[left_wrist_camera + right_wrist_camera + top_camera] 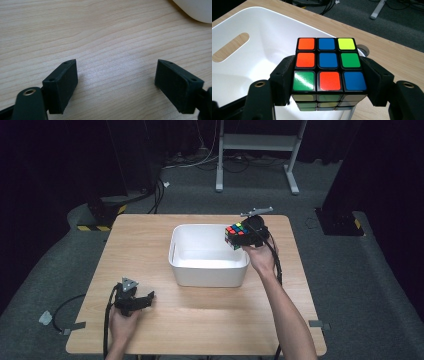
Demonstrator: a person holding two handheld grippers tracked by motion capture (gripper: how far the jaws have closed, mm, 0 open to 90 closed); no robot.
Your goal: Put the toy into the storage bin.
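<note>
Above the right rim of a white tub (209, 270), a puzzle cube (236, 235) is held off the counter (200, 320) by the right claw (240, 237), whose two black jaws press against opposite sides of it. From the right gripper view, the cube (328, 67) has a black frame and glossy square stickers, three by three on each face. Its top face reads orange, blue, yellow along the far row; orange, blue, green across the middle; and green, orange, blue nearest the camera. The face below it is in shadow and its colours are hard to tell. The tub (262, 37) lies beneath and to the left of the cube, smooth and white inside, with an oval handle slot cut in one wall through which the wood shows.

Near the front left of the counter, well apart from the tub, the left claw (145, 300) rests low in the person's left hand (122, 322). In the left gripper view, that claw (116, 82) stands wide apart with only pale wood grain (100, 37) between its jaws, and a corner of the tub (197, 10) shows at upper right.
</note>
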